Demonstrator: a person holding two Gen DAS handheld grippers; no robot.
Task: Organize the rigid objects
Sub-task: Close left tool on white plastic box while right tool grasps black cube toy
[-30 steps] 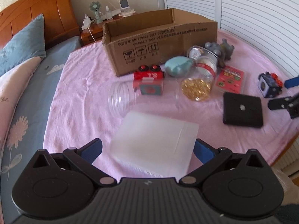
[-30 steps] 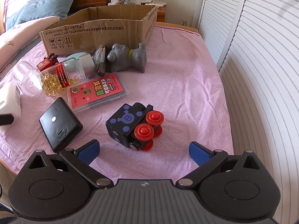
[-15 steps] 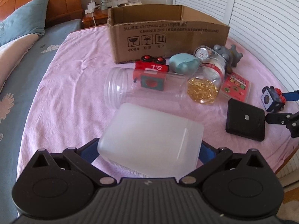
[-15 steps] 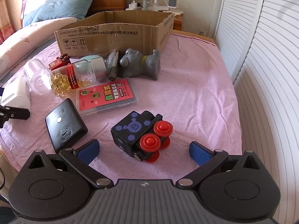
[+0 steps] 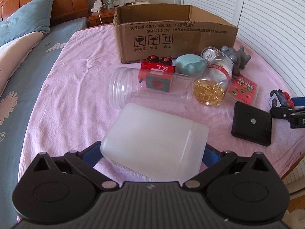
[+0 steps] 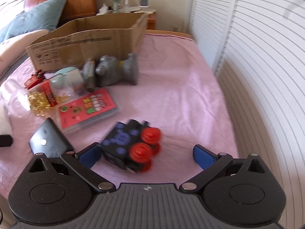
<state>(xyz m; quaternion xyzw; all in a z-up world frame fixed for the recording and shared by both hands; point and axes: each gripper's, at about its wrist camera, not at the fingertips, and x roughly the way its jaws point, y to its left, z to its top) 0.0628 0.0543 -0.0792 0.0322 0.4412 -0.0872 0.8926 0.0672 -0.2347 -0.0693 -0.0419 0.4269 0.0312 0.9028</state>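
Your left gripper [image 5: 152,152] clenched the frosted white plastic container [image 5: 154,145] between its fingers; your right gripper [image 6: 146,152] gaped around the black wheeled toy block [image 6: 131,145]. Ahead, the brown cardboard box [image 5: 171,38] showed nothing packed; nearly everything remained outside

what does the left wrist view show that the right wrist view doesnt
Only the left wrist view shows the left gripper shut on the frosted white container. Only the right wrist view shows the open right gripper around the black toy with red wheels, its left finger close beside it. Both show the cardboard box and black device.
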